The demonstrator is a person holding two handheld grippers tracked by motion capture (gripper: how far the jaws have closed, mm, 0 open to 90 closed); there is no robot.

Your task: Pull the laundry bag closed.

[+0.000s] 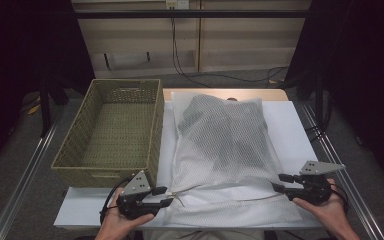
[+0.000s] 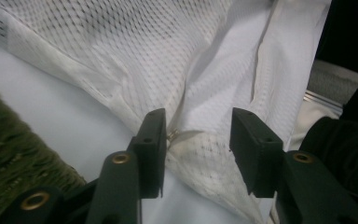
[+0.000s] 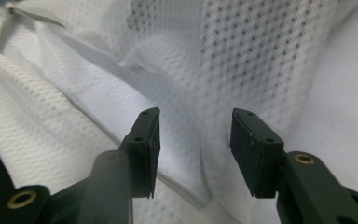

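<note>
A white mesh laundry bag [image 1: 220, 145] with dark clothes inside lies along the white table [image 1: 290, 130]. At the bag's near left corner my left gripper [image 1: 166, 196] points right, held in a hand. In the left gripper view the left gripper [image 2: 198, 135] has its jaws apart around that corner, and a small metal zipper pull [image 2: 172, 135] sits just off the left pad, unpinched. My right gripper [image 1: 278, 182] points left at the bag's near right edge. In the right gripper view the right gripper [image 3: 196, 135] stands open over folded mesh [image 3: 182, 70], its pads off the cloth.
An empty woven basket [image 1: 100, 175] stands on the table's left part, close beside the bag and just beyond my left gripper. Its wall [image 2: 9, 154] also shows in the left gripper view. Bare table runs along the bag's right side. Metal rails border the table.
</note>
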